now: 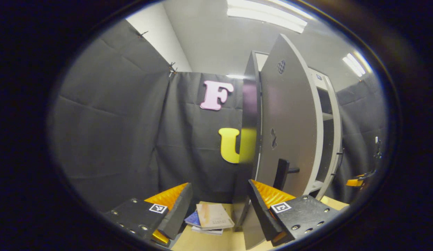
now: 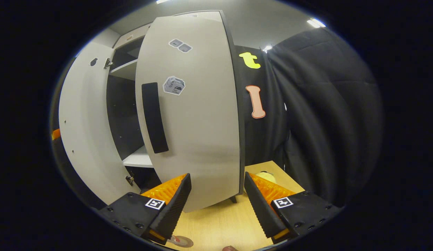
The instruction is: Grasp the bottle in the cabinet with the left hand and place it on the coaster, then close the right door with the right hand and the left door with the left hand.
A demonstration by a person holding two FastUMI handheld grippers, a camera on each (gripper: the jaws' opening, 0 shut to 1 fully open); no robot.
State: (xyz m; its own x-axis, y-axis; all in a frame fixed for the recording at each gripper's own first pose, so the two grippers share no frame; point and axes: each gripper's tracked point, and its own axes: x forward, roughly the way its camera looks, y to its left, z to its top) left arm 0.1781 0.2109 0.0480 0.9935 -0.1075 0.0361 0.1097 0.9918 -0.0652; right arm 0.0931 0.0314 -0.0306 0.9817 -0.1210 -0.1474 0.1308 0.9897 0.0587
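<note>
Standing half-open: both cabinet doors, both claws empty

Right door (image 2: pixel 195 115) is in the right gripper view, swung partway, its lower edge just ahead of the right gripper (image 2: pixel 218 202). Fingers spread, nothing between them; the door's bottom corner sits in line with the gap, contact cannot be told. A dark vertical handle (image 2: pixel 154 118) sits on the door's left part, stickers (image 2: pixel 173 85) above and beside it. Left door (image 2: pixel 85 132) stands wide open further left, shelves (image 2: pixel 139 158) between the two doors. A round coaster (image 2: pixel 181 241) lies on the wooden table (image 2: pixel 223 223) just under the left finger; the bottle cannot be made out on it.

In the left gripper view the left gripper (image 1: pixel 219 209) is also spread and empty. Left door (image 1: pixel 289 129) rises edge-on just behind its right finger, handle (image 1: pixel 282 173) close above that finger. Books (image 1: pixel 211 218) lie stacked on the table (image 1: pixel 209 240) between the fingers, farther back. The other gripper (image 1: pixel 356 181) shows small at far right.
</note>
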